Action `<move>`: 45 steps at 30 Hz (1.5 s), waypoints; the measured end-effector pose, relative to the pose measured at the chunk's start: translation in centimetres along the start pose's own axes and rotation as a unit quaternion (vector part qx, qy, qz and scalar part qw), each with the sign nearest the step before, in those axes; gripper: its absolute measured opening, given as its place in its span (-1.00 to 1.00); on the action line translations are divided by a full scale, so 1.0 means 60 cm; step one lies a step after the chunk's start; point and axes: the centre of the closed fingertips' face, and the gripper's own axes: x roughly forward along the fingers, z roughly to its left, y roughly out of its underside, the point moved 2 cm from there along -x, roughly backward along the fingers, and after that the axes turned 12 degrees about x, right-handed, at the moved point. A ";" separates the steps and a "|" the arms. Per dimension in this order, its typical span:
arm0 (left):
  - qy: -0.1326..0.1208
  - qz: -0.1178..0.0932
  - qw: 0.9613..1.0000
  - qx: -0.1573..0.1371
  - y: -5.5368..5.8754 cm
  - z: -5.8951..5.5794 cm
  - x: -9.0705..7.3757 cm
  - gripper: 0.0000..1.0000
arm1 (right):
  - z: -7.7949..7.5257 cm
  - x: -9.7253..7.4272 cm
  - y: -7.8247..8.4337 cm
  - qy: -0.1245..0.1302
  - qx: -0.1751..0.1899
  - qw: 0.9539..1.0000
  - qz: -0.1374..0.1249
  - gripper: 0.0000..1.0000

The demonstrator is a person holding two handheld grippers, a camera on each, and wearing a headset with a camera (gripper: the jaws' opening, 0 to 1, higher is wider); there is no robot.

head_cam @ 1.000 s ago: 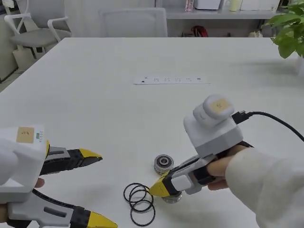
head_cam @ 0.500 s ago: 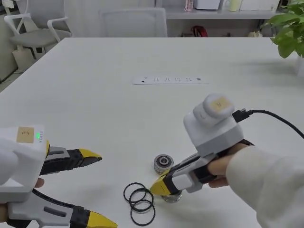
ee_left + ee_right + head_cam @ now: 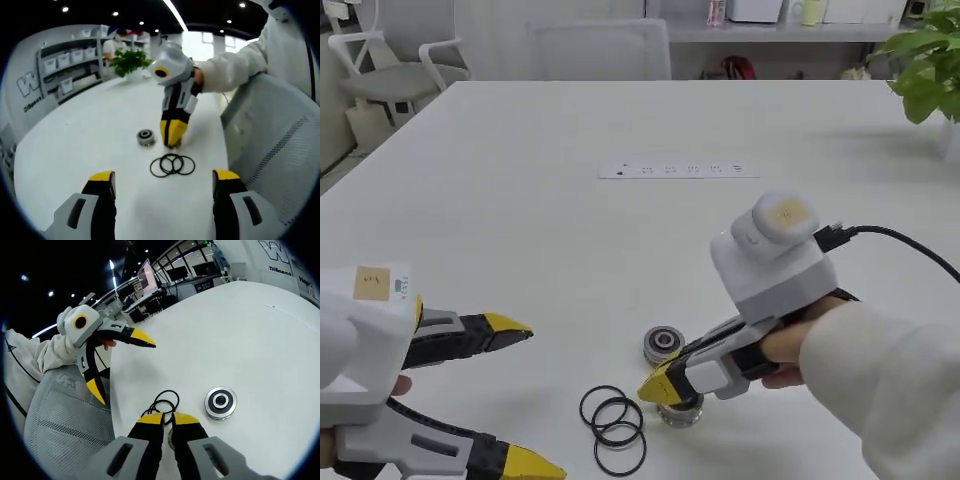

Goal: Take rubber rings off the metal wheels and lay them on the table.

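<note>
Rubber rings (image 3: 613, 425): several lie loose and overlapping on the table (image 3: 520, 180), just beside the right gripper's tips.
Free wheel (image 3: 664, 342): sits alone near the rings, touched by nothing.
Second wheel (image 3: 682, 412): sits under the right gripper, mostly hidden.
Right gripper (image 3: 655, 392): jaws drawn together at the second wheel. Its ring may be pinched, but I cannot tell.
Left gripper (image 3: 525, 395): jaws wide apart, holding nothing, off to the side of the rings.
Risk: nothing steadies the second wheel, so a pull could drag or tip it into the laid rings.
Risk: a thin pinch could slip and snap the ring back.
</note>
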 end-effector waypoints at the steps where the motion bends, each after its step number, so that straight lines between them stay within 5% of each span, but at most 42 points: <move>1: 0.000 0.000 1.000 0.000 0.000 0.000 0.000 0.62 | 0.001 -0.001 -0.002 -0.001 -0.001 1.000 -0.002 -0.93; 20: -0.006 -0.001 1.000 -0.004 -0.001 0.001 -0.005 0.64 | 0.020 -0.051 -0.045 0.003 -0.028 0.998 -0.056 -0.86; 45: -0.014 -0.003 1.000 -0.018 0.002 0.001 -0.011 0.67 | 0.038 -0.130 -0.079 0.016 -0.078 0.989 -0.122 -0.22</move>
